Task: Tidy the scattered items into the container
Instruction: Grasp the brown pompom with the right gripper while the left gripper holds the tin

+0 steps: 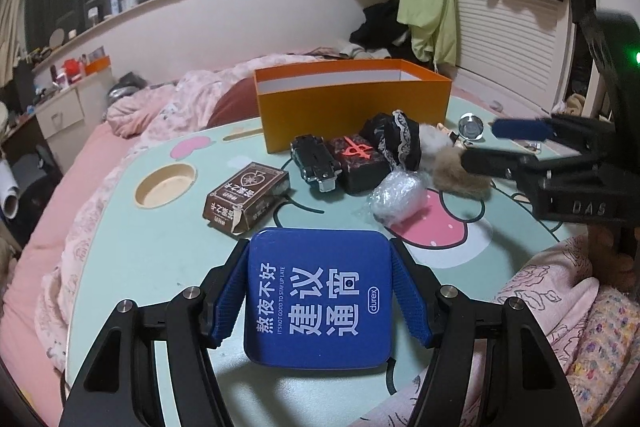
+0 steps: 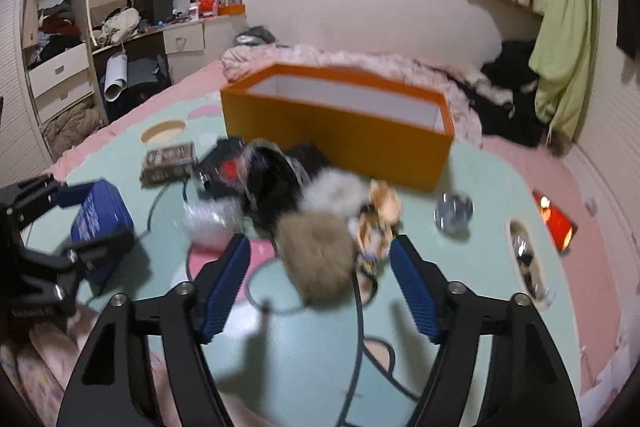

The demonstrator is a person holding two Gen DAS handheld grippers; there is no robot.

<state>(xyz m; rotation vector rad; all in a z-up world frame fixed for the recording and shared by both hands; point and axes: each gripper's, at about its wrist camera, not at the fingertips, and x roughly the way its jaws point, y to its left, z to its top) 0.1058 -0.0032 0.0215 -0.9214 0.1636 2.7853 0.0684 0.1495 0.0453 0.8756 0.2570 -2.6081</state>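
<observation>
The orange box [image 1: 352, 115] stood at twelve o'clock on the table [image 1: 160, 247], seemingly empty. The left gripper [image 1: 320, 297] clamped a blue tin [image 1: 318, 301], not yet delivered. The right gripper [image 2: 320, 285] stood open around the brown fur ball [image 2: 316, 255], pads apart from it. A card pack [image 1: 248, 199], black case [image 1: 316, 163] and wrapped bundle [image 1: 396, 197] remained scattered.

The right wrist view is smeared by motion: the pile of items [image 2: 280, 183] at the middle of the frame is blurred, and the small figure [image 2: 376, 223] beside the brown fur ball [image 2: 316, 259] cannot be made out. The floor of the orange box [image 1: 352, 115] is hidden by its front wall. The right gripper [image 1: 504, 147] is cut off by the right edge of the left wrist view.
</observation>
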